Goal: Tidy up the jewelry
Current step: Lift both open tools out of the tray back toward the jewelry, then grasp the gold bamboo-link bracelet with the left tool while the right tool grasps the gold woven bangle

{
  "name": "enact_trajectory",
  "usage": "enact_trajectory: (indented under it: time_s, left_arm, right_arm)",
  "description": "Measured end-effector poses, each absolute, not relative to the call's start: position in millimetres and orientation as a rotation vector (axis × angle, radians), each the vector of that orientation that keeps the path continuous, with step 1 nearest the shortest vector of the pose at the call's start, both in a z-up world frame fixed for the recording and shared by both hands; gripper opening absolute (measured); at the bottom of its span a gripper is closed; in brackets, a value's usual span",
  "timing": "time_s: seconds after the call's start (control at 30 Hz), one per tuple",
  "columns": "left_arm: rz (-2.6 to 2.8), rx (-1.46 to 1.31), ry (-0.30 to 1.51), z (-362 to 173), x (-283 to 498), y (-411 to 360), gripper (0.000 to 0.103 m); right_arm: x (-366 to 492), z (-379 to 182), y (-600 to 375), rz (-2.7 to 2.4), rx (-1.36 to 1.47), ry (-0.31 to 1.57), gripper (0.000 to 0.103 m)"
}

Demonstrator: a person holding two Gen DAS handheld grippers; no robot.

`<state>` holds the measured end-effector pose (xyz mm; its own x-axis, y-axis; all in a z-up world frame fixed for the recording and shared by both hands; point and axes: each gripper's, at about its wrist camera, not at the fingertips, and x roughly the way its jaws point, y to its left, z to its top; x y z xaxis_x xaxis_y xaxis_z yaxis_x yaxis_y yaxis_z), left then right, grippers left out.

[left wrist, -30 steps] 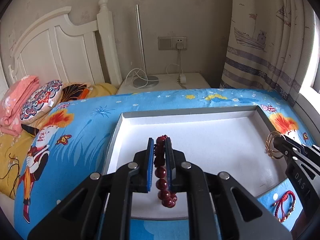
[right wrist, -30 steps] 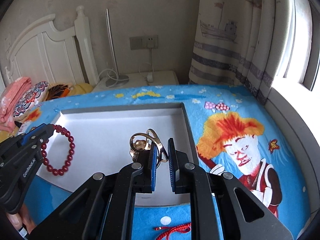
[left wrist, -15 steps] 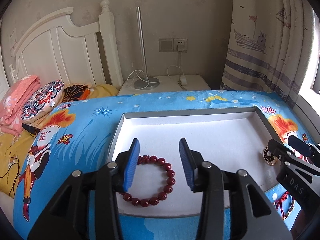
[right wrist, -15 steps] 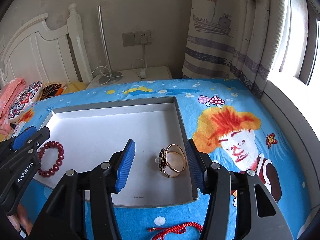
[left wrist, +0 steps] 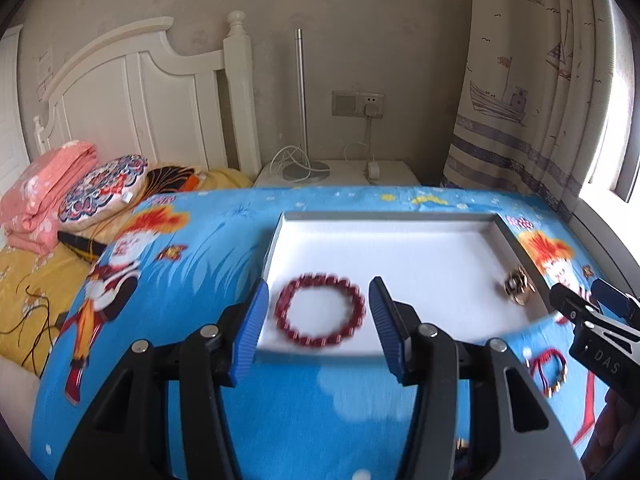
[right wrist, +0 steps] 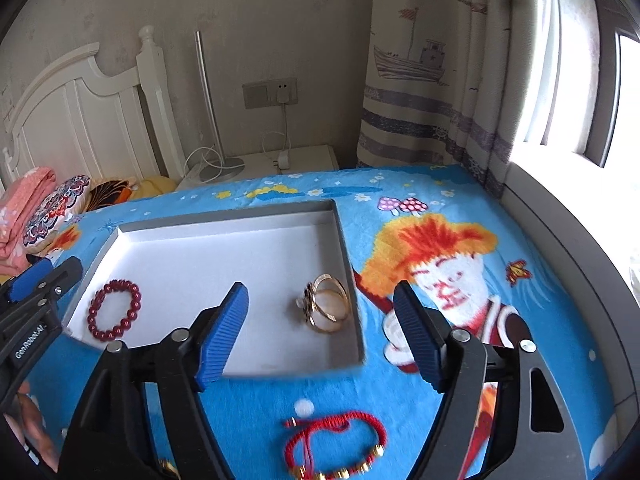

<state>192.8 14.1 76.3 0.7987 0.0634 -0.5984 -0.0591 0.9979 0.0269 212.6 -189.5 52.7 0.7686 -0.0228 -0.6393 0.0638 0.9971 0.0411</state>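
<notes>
In the right wrist view, nearest the camera at the bottom of the frame, a red cord bracelet with gold beads (right wrist: pixel 336 446) lies on the blue cartoon-print bedspread (right wrist: pixel 500 216), outside the tray. Just above it the right gripper (right wrist: pixel 320 334) fills the lower middle; its jaws are opening, nothing is clamped between the blue pads (right wrist: pixel 222 334), and they stand clear of the jewelry. Beyond them, in the centre of the frame, the gold bangle (right wrist: pixel 326 308) lies flat in the near right corner of the shallow white tray (right wrist: pixel 224 220), close to its right wall.

In the left wrist view the left gripper (left wrist: pixel 318 322) sits at lower centre, jaws likewise opening and grasping nothing. The red bead bracelet (left wrist: pixel 320 310), blurred, appears between the pad tips and lies flat on the tray floor near the tray's front left corner. The two pieces are well apart, at opposite ends of the tray's near side.

Farther back, at centre, a white nightstand (left wrist: pixel 340 174) carries a silver lamp (left wrist: pixel 302 108) and a charger plugged into the wall socket (left wrist: pixel 358 104). A white headboard (left wrist: pixel 132 100) and folded pink bedding (left wrist: pixel 44 190) occupy the upper left, a boat-print curtain (left wrist: pixel 524 80) the upper right.
</notes>
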Motion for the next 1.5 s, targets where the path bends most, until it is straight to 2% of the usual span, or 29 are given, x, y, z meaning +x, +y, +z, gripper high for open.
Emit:
enact_trajectory:
  time_s: [0.53, 0.6, 0.73, 0.87, 0.93, 1.13, 1.5]
  left_arm:
    - [-0.105, -0.032, 0.735, 49, 72, 1, 0.05]
    - [-0.147, -0.024, 0.737, 46, 65, -11, 0.046]
    - [-0.249, -0.011, 0.751, 40, 58, -35, 0.029]
    - [-0.287, 0.011, 0.768, 33, 63, -52, 0.021]
    - [-0.312, 0.011, 0.774, 31, 67, -57, 0.021]
    - [-0.332, 0.019, 0.815, 19, 83, -64, 0.011]
    - [-0.344, 0.014, 0.815, 16, 81, -64, 0.01]
  right_arm:
    - [106, 40, -203, -0.006, 0.064, 0.712, 0.079]
    - [94, 36, -204, -0.013, 0.052, 0.708, 0.079]
    - [74, 26, -207, -0.032, 0.027, 0.718, 0.079]
    - [63, 17, -212, -0.031, 0.035, 0.716, 0.082]
    - [60, 17, -217, -0.021, 0.072, 0.705, 0.083]
    - [65, 13, -222, -0.016, 0.104, 0.725, 0.084]
    - [66, 9, -213, 0.006, 0.061, 0.753, 0.084]
